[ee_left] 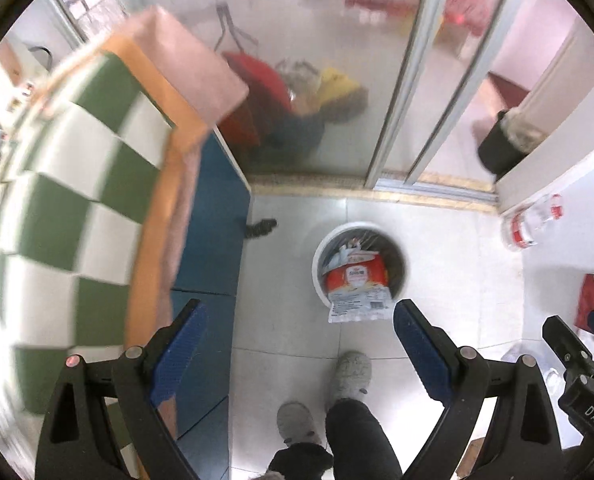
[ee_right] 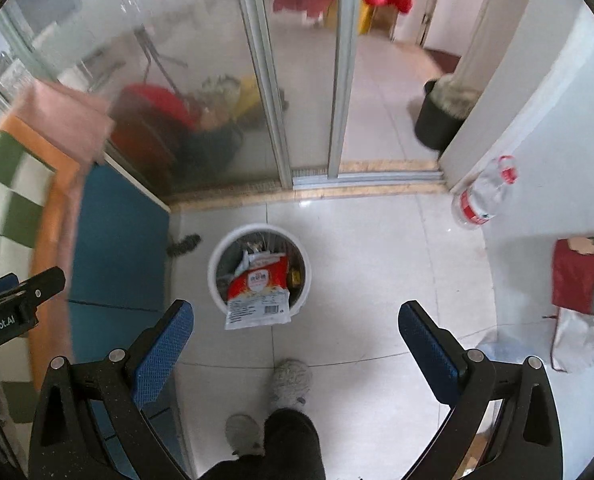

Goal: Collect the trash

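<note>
A white round trash bin (ee_left: 320, 258) (ee_right: 216, 258) stands on the tiled floor far below both grippers, with wrappers inside. A red and white snack bag (ee_left: 357, 280) (ee_right: 259, 288) lies across its near rim, its lower end sticking out over the floor. My left gripper (ee_left: 299, 308) points steeply down with its blue pads wide apart and nothing between them. My right gripper (ee_right: 295, 308) is open the same way and empty. Each gripper shows at the edge of the other's view: the right gripper (ee_left: 575, 320) and the left gripper (ee_right: 37, 278).
A clear plastic bottle (ee_left: 531, 220) (ee_right: 485, 196) lies by the white wall at right. A table with a green-checked cloth (ee_left: 77, 200) and a blue panel (ee_left: 213, 240) are on the left. Sliding glass doors (ee_right: 265, 80) stand behind the bin. A person's slippers (ee_left: 351, 372) stand just below the bin.
</note>
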The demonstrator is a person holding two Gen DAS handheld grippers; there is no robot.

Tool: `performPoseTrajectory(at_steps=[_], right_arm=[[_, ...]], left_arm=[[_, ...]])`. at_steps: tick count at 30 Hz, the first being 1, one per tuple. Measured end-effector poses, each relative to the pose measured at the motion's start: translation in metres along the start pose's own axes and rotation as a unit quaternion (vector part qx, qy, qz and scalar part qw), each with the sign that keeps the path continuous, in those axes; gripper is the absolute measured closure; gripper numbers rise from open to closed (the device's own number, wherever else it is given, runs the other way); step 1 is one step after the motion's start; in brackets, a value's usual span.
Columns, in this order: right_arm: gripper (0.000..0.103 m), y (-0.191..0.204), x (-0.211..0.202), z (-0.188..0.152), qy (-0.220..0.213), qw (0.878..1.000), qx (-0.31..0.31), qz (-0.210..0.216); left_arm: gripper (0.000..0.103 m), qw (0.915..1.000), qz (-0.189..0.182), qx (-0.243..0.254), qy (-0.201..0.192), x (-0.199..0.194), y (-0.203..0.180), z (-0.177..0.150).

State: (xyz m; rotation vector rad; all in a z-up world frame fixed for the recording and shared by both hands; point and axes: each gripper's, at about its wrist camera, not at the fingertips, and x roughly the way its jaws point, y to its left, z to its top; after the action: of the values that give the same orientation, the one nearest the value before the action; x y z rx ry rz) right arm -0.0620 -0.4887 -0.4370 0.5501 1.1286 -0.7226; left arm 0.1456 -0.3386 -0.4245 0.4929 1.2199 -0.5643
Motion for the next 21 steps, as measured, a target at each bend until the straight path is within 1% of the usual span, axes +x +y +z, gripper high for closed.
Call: performPoseTrajectory(at_steps=[1,3,4,5,6,9,13,16,17,21], right_arm=[[0.000,0.001,-0.024,-0.004,-0.008,1.000,0.004,0.003],[0.000,0.003,-0.070,-0.013,-0.021,1.000,0.008,0.006],[0.000,0.003,-0.099,-0.019,-0.029,0.999,0.013,0.010],[0.000,0.003,-0.118,-0.023,-0.036,0.999,0.018,0.015],[0.000,0.002,-0.138,-0.028,-0.042,0.999,0.022,0.020],[0.000,0.001,-0.207,-0.043,-0.064,0.997,0.032,0.034],[0.000,0.002,-0.272,-0.061,-0.084,0.995,0.033,0.053],[0.000,0.003,-0.317,-0.072,-0.097,0.993,0.022,0.068],[0.000,0.003,-0.327,-0.074,-0.099,0.992,0.021,0.074],[0.000,0.003,-0.363,-0.083,-0.109,0.989,0.014,0.100]], left_arm=[[0.008,0.9999,-0.006,0.002,-0.010,-0.027,0.005,-0.005],[0.008,0.9996,-0.016,0.004,-0.022,-0.059,0.009,-0.013],[0.008,0.9992,-0.023,0.008,-0.031,-0.085,0.012,-0.019],[0.008,0.9988,-0.029,0.011,-0.039,-0.105,0.014,-0.023],[0.008,0.9983,-0.034,0.013,-0.045,-0.117,0.013,-0.025],[0.008,0.9957,-0.056,0.025,-0.070,-0.174,0.017,-0.040],[0.008,0.9918,-0.084,0.034,-0.091,-0.231,0.018,-0.055],[0.008,0.9893,-0.100,0.038,-0.099,-0.262,0.019,-0.068],[0.008,0.9883,-0.108,0.039,-0.101,-0.271,0.020,-0.073],[0.008,0.9865,-0.117,0.033,-0.110,-0.297,0.021,-0.088]])
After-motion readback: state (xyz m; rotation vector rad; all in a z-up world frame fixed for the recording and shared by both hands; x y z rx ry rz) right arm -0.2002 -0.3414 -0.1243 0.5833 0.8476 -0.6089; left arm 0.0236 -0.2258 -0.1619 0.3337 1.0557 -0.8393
